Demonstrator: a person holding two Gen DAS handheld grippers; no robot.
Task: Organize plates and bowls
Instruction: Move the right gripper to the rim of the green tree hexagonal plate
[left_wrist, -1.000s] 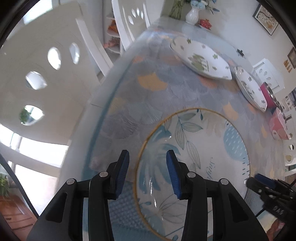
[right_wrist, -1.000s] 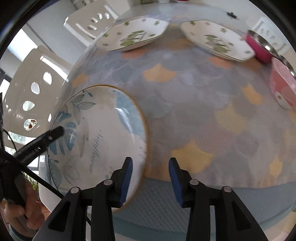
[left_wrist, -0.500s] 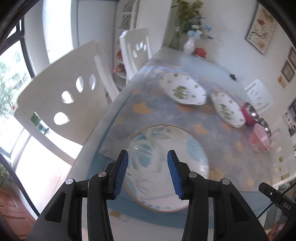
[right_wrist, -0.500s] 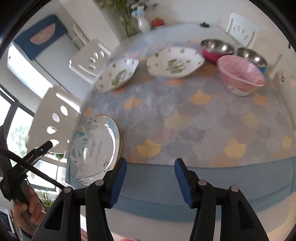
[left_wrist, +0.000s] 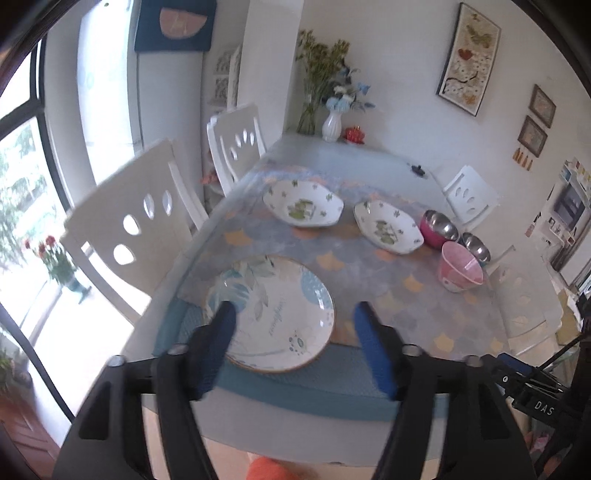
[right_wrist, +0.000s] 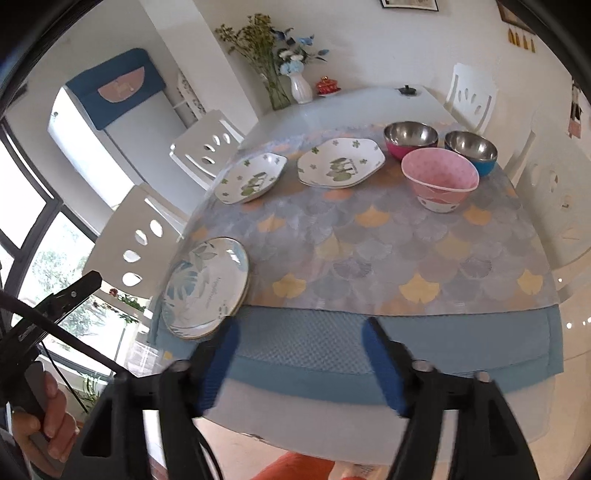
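Left wrist view: left gripper (left_wrist: 295, 343) hangs above the table's (left_wrist: 332, 398) near edge, jaws opening wide with nothing gripped; the leaf plate (left_wrist: 271, 314) lies flat on the cloth below. Two clover plates (left_wrist: 303, 208) sit farther back.

Right wrist view: right gripper (right_wrist: 299, 358) hangs over the blue mat (right_wrist: 332, 347), jaws opening, empty. Pink bowl (right_wrist: 439, 179) stands near two steel bowls (right_wrist: 410, 138).

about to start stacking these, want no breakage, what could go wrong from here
1. The round leaf-print plate lies at the table's near corner, close to the edge; a nudge could tip it off.
2. The pink bowl sits close to two steel bowls; reaching between may knock one.
3. Both hand-held grippers are empty, jaws opening.
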